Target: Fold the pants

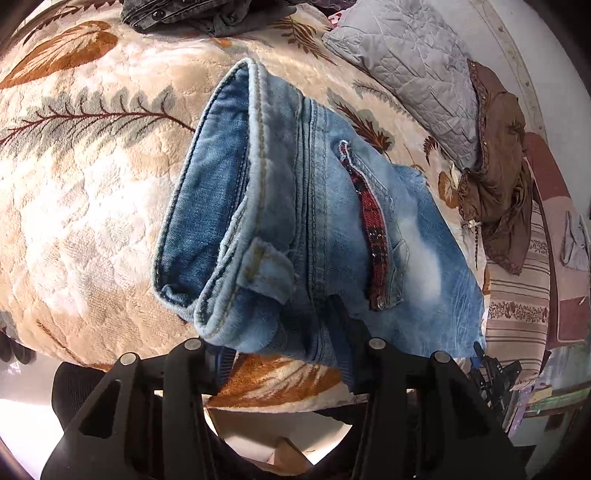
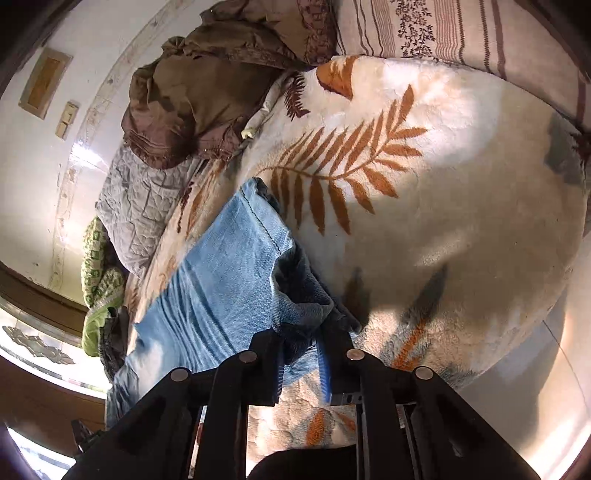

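Light blue jeans [image 1: 295,221] fill the left wrist view, waistband end toward the camera, with a belt loop and a red plaid pocket trim showing. My left gripper [image 1: 284,354] is shut on the bunched waistband, which hangs a little above the blanket. In the right wrist view the jeans [image 2: 229,273] stretch away to the left over the bed. My right gripper [image 2: 301,350] is shut on a dark folded edge of the denim, close to the blanket surface. The fingertips of both grippers are hidden by cloth.
A cream plush blanket with leaf print [image 1: 92,221] [image 2: 461,221] covers the bed. A grey quilted pillow [image 1: 406,66] and a crumpled brown cloth [image 1: 498,158] lie along the wall side. A dark garment [image 1: 184,14] sits at the far edge. A green patterned cloth [image 2: 99,258] is by the wall.
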A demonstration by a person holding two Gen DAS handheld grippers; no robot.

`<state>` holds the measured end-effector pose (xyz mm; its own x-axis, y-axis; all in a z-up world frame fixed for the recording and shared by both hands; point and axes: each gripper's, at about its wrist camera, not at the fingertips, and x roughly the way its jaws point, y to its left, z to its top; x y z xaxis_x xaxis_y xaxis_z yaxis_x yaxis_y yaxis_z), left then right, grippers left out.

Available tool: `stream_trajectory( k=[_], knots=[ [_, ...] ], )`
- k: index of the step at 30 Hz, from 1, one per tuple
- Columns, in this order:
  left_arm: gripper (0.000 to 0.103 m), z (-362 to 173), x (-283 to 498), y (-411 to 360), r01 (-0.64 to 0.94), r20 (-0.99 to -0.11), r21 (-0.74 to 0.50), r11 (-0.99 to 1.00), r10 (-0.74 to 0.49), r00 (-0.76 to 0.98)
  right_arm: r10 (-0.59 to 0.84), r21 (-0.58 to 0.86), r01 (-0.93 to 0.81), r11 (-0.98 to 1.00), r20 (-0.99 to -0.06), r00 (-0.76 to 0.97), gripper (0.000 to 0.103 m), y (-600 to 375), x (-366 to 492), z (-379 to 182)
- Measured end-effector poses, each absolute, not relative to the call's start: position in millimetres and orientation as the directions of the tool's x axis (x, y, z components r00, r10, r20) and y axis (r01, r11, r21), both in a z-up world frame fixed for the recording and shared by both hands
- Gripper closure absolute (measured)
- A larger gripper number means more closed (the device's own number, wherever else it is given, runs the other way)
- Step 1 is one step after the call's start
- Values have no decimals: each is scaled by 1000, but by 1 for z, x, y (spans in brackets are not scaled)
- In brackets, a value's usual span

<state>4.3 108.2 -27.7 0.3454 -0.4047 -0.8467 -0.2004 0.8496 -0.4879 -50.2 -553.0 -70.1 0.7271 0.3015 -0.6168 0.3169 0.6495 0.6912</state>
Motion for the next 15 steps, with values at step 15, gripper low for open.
stream_trajectory(
  k=[15],
  knots=[
    [33,65,30,-30,325,-867,-257,910,-366,339,357,831,295,472,-486,798,60,-566,-93,-102]
  ],
)
